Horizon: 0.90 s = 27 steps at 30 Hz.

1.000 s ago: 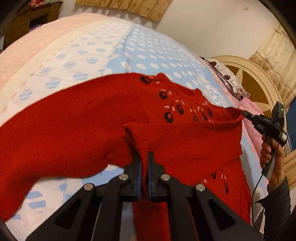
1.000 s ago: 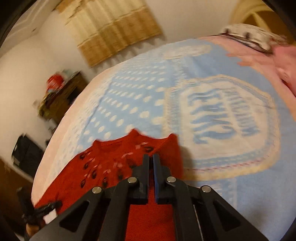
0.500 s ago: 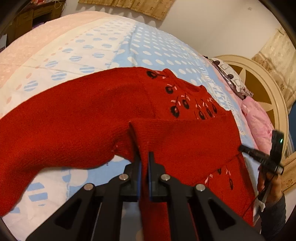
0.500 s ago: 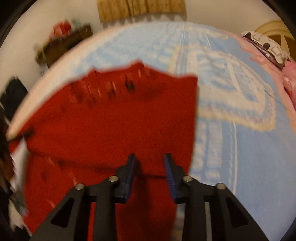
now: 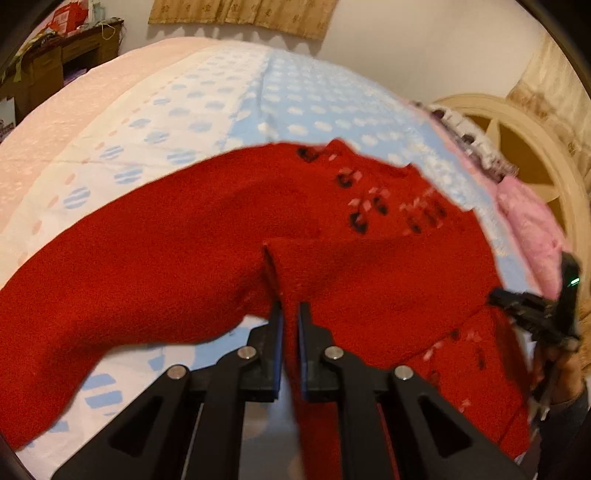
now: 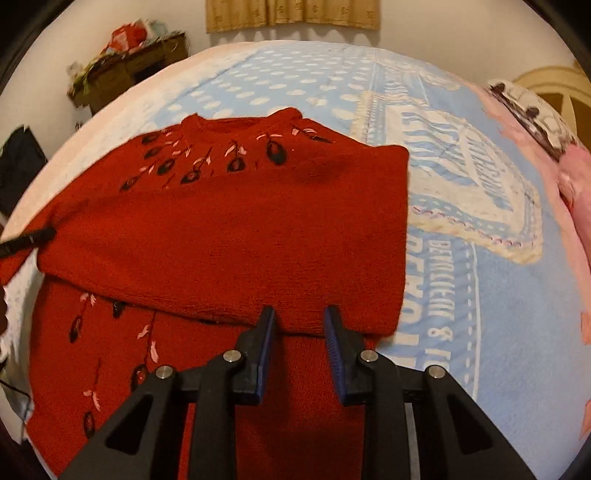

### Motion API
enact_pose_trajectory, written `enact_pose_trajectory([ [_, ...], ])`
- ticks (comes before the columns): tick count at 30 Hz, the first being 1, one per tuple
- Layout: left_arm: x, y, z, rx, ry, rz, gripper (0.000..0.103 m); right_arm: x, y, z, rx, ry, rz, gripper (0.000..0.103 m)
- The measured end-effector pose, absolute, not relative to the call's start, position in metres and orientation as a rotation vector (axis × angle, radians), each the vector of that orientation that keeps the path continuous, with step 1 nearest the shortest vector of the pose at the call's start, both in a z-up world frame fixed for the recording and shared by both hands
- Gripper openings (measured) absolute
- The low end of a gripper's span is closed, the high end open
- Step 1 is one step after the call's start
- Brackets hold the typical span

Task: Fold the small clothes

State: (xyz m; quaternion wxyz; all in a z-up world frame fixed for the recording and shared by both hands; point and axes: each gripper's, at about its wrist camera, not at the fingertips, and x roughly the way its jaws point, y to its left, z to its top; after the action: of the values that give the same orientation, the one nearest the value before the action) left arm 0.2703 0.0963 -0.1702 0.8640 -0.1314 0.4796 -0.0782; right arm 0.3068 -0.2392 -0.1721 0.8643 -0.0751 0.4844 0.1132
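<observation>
Red knitted sweater with dark embroidered flowers and pink leaves [image 6: 229,229]: spread on pale blue quilted bedspread with white dots and blue lettering [image 6: 480,280], neckline toward far edge. Upper part doubled over lower body; fold edge straight, running from left gripper's side to a squared corner just beside right gripper. Right-hand edge of folded panel straight, ending short of the printed emblem. One sleeve [image 5: 110,280] stretched out flat to the left in left wrist view, cuff end cut off by frame edge.

Left black two-finger gripper with blue pads [image 5: 290,314]: jaws pressed nearly together, pinching a raised ridge of the sweater fabric at the fold's left end; cloth lifted into a small peak above fingertips.

Right black two-finger gripper with blue ribbed pads [image 6: 300,317]: jaws spread, straddling the fold edge near its right corner, nothing clamped; contact with the knit not determinable.

Open room: broad bare bedspread beyond neckline and to the right of the sweater. Pink blanket [image 6: 576,192] along right margin, well apart from garment. Cream wooden headboard [image 5: 517,147] at far right. Cluttered brown wooden desk [image 6: 125,70] past far left edge of bed. Tan curtain [image 6: 291,14] on white wall beyond.
</observation>
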Motion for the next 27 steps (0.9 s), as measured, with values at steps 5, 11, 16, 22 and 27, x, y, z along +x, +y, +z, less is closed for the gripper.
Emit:
enact_pose_trajectory([
  [5, 0.265, 0.100, -0.175, -0.295, 1.001, -0.157, 0.015, 0.300, -0.227, -0.164, -0.185, 0.969, 0.254, 0.055],
  [11, 0.254, 0.104, -0.169, -0.293, 0.988, -0.121, 0.031, 0.292, -0.221, -0.178, -0.166, 1.009, 0.244, 0.055],
  [16, 0.221, 0.115, -0.142, -0.196, 0.888, -0.057, 0.063, 0.249, -0.215, -0.151, -0.148, 0.918, 0.289, 0.055],
  [22, 0.185, 0.144, -0.132, -0.126, 0.841, 0.037, 0.063, 0.203, -0.201, -0.132, -0.100, 0.853, 0.341, 0.055],
  [27, 0.155, 0.182, -0.134, -0.130, 0.836, 0.143, 0.063, 0.165, -0.187, -0.128, -0.088, 0.819, 0.389, 0.056],
])
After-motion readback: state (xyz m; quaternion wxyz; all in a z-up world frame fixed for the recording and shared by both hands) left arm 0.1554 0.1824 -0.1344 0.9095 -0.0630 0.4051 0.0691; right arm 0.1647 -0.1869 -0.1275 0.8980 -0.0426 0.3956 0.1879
